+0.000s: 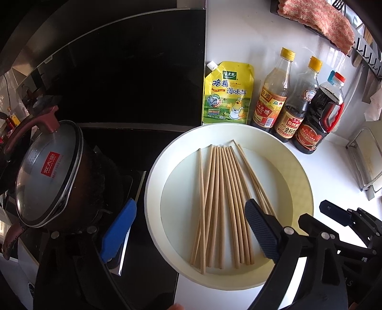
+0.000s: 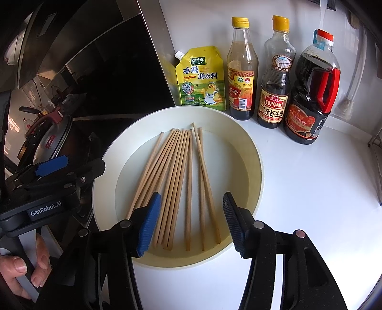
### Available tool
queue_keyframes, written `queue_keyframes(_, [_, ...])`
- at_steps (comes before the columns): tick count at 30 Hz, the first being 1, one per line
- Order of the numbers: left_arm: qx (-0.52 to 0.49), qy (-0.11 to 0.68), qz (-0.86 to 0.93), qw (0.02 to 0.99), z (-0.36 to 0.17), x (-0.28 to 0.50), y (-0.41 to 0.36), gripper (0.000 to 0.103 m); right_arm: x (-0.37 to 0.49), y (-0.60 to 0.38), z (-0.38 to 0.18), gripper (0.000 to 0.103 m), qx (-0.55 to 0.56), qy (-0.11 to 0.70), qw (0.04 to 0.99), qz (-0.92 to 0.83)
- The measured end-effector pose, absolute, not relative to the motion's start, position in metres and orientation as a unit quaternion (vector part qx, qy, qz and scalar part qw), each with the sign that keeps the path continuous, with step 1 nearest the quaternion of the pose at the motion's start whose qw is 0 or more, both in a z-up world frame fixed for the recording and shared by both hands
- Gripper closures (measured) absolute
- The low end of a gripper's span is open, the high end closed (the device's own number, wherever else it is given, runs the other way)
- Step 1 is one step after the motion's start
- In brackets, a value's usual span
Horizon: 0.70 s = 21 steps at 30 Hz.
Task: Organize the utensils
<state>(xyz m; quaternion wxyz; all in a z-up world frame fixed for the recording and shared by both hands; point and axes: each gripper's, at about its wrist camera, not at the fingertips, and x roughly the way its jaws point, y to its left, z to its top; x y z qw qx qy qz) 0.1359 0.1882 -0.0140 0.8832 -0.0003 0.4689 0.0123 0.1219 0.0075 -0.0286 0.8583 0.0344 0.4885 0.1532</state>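
Note:
Several wooden chopsticks (image 1: 222, 205) lie side by side in a round cream plate (image 1: 300, 186) on the white counter. In the left wrist view my left gripper (image 1: 191, 229) is open and empty above the plate's near left part, one finger over the stove edge. In the right wrist view the chopsticks (image 2: 176, 186) lie in the plate (image 2: 250, 167), and my right gripper (image 2: 191, 221) is open and empty just above their near ends. The left gripper (image 2: 47, 176) shows at the left there.
A yellow seasoning pouch (image 1: 225, 93) and three sauce bottles (image 1: 291, 105) stand behind the plate. A lidded pot (image 1: 47, 174) sits on the black stove to the left. A cloth (image 1: 317, 19) hangs on a rack at the upper right. A metal rack (image 1: 367, 162) stands at the right.

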Motion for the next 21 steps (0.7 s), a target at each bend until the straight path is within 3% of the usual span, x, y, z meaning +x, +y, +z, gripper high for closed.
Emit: queue_keyframes(21, [-0.003,0.474,0.017,0.88,-0.014,0.1361,0.1889,0.007,0.1224,0.0084,-0.0283,0.051,0.035,0.489,0.858,0.154])
